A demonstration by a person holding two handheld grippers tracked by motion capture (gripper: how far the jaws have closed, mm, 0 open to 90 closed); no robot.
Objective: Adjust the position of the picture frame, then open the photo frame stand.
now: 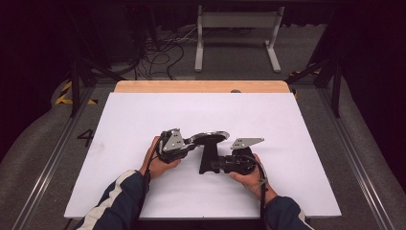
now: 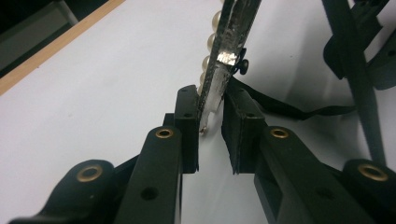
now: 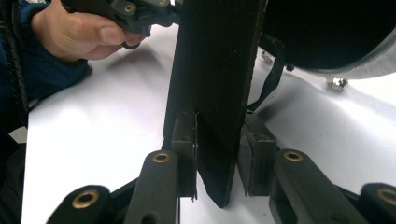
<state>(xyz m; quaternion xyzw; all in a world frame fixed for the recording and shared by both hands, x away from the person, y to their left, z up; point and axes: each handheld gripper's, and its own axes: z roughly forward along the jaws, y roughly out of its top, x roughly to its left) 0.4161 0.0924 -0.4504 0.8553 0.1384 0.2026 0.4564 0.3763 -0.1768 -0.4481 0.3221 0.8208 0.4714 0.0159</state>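
Note:
A round silver-rimmed mirror (image 1: 210, 136) edged with pearls (image 2: 208, 60) lies tilted over a black stand (image 1: 208, 158) at the middle of the white table top (image 1: 143, 115). My left gripper (image 1: 194, 140) comes in from the left and is shut on the mirror's thin rim (image 2: 224, 56), with a pad on each face. From the right, my right gripper (image 1: 214, 165) is shut on the black stand's flat leg (image 3: 215, 93), both pads against it. A thin black strap (image 2: 289, 109) trails from the mirror's back. In the right gripper view, the person's other hand (image 3: 79, 32) is at the upper left.
The table has a wooden strip (image 1: 201, 86) along its far edge. On the floor beyond it stand a grey metal frame (image 1: 237, 28) and loose cables (image 1: 163, 52). Dark rails run along both sides of the table.

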